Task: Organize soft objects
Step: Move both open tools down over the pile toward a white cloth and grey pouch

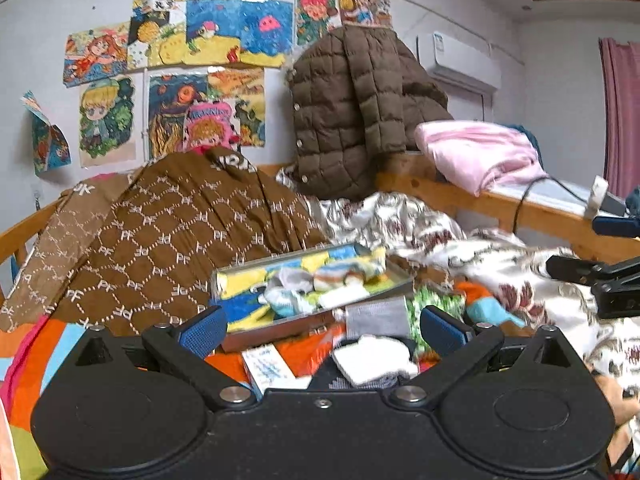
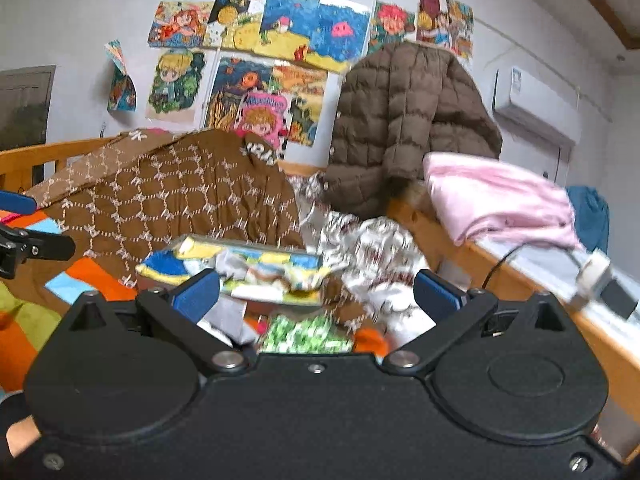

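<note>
A shallow box (image 1: pixel 276 330) holds several small colourful soft items, socks among them (image 1: pixel 320 280); it also shows in the right wrist view (image 2: pixel 276 300). My left gripper (image 1: pixel 322 330) is open and empty just in front of the box. A white folded sock (image 1: pixel 372 358) and a grey cloth (image 1: pixel 376 316) lie between its fingers. My right gripper (image 2: pixel 316 294) is open and empty, above a green patterned cloth (image 2: pixel 304 334) in front of the box. The right gripper shows at the right edge of the left wrist view (image 1: pixel 600 280).
A brown patterned blanket (image 1: pixel 168 236) is heaped at left on the bed. A white printed quilt (image 1: pixel 460 248) lies at right. A brown puffer jacket (image 1: pixel 352 112) hangs on the wooden bed rail (image 1: pixel 520 204), with a pink cloth (image 1: pixel 480 152) beside it. A small white carton (image 1: pixel 268 368) lies near.
</note>
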`<state>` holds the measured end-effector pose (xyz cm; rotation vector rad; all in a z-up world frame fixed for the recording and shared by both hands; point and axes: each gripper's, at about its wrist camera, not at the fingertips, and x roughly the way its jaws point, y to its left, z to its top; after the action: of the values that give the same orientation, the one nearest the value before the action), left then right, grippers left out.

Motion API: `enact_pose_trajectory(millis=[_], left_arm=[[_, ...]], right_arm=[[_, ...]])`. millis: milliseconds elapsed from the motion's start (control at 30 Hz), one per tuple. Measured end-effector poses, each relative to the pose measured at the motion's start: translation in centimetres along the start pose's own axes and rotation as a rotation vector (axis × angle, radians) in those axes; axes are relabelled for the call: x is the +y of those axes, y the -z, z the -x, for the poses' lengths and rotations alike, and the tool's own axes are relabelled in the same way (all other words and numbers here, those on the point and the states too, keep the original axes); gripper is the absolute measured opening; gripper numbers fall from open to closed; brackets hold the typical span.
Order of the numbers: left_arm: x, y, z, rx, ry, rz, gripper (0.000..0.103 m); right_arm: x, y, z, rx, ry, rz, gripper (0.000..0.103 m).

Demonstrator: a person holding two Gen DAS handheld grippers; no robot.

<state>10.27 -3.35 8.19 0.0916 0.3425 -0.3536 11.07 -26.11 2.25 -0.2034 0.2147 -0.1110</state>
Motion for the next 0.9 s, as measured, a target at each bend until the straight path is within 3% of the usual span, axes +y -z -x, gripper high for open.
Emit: enact_pose_trajectory(millis=[233, 600, 900], left_arm=[[-0.6, 2.2, -0.5, 0.077, 0.021, -0.063, 0.102], [-1.4, 4.6, -1.1, 0.185, 0.055, -0.129, 0.102], [-0.3, 6.0, -2.1, 0.299, 0.036, -0.143, 0.102]], right_arm=[[1.3, 4.7, -1.3, 0.071, -0.025, -0.033, 0.102], [3.6, 10.1, -2.2, 0.109, -0.084, 0.009, 0.102], [5.3, 12.1, -3.5, 0.19, -0.195, 0.025, 0.102]])
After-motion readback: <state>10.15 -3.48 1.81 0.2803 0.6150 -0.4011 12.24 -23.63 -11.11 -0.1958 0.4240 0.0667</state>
